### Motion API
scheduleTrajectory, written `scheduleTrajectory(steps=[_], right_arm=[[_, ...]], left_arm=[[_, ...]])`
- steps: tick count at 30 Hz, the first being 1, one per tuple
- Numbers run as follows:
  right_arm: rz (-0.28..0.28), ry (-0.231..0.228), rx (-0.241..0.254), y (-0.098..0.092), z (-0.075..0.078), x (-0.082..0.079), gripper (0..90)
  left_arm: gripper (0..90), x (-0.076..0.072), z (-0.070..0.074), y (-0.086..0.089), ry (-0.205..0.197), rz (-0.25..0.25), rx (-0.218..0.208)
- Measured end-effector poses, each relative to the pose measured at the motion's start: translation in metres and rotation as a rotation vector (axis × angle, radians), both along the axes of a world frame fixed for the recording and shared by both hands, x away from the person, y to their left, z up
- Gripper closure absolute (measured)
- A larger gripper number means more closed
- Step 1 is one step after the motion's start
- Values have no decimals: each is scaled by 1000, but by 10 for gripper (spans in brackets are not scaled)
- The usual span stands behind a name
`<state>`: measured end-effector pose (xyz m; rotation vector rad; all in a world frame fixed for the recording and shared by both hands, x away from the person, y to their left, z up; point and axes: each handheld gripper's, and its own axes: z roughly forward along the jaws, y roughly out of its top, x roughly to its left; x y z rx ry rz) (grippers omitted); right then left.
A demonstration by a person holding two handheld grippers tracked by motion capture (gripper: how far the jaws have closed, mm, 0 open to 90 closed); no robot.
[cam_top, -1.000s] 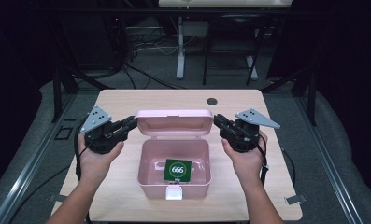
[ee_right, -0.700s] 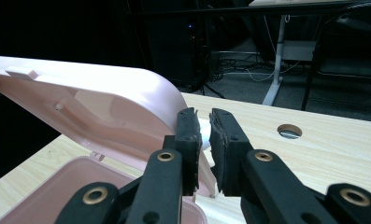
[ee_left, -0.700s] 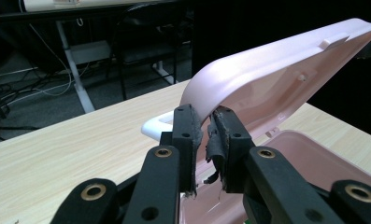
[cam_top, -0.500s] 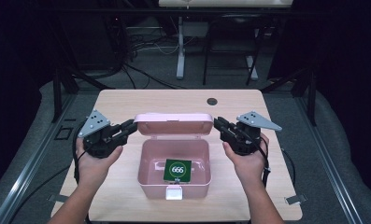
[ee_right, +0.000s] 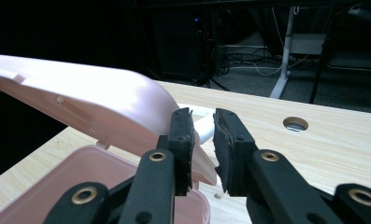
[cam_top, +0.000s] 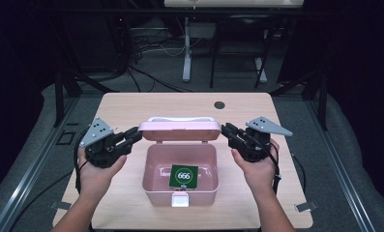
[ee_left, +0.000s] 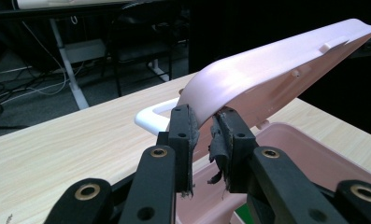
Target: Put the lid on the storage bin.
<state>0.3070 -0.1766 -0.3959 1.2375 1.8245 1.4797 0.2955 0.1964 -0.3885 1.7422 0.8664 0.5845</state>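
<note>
A pink box (cam_top: 151, 166) stands open in the middle of the table, its lid (cam_top: 180, 129) raised at the back. A green card (cam_top: 184, 176) marked 666 lies on the box floor. My left gripper (cam_top: 134, 136) is at the lid's left end. The lid's corner (ee_left: 248, 79) sits between its loosened jaws (ee_left: 203, 133), which have just been opening. My right gripper (cam_top: 227, 130) is at the lid's right end. Its jaws (ee_right: 203, 135) have also just been opening, and the lid (ee_right: 89, 100) lies beside and behind the left one.
A white handle (ee_left: 148, 116) sticks out behind the lid, and a white latch (cam_top: 180, 199) hangs on the box front. The wooden table (cam_top: 131, 106) has a round hole (cam_top: 219, 105) at the back. Table legs and cables stand on the floor beyond.
Both grippers' jaws have spread wider at the lid's ends. My left hand has eased slightly outward and toward me. The lid has stayed raised.
</note>
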Motion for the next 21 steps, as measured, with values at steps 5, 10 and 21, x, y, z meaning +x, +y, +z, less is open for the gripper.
scheduleTrajectory(steps=[5, 10, 21], right_arm=[[-3, -4, -11, 1, -1, 1, 754], [-2, 1, -11, 1, -2, 3, 740], [-16, -20, 2, -5, -1, 3, 678]], left_arm=[[772, -4, -2, 1, -1, -4, 2], [768, -7, -1, 0, -3, -3, 11], [750, -13, -4, 0, 1, -15, 9]])
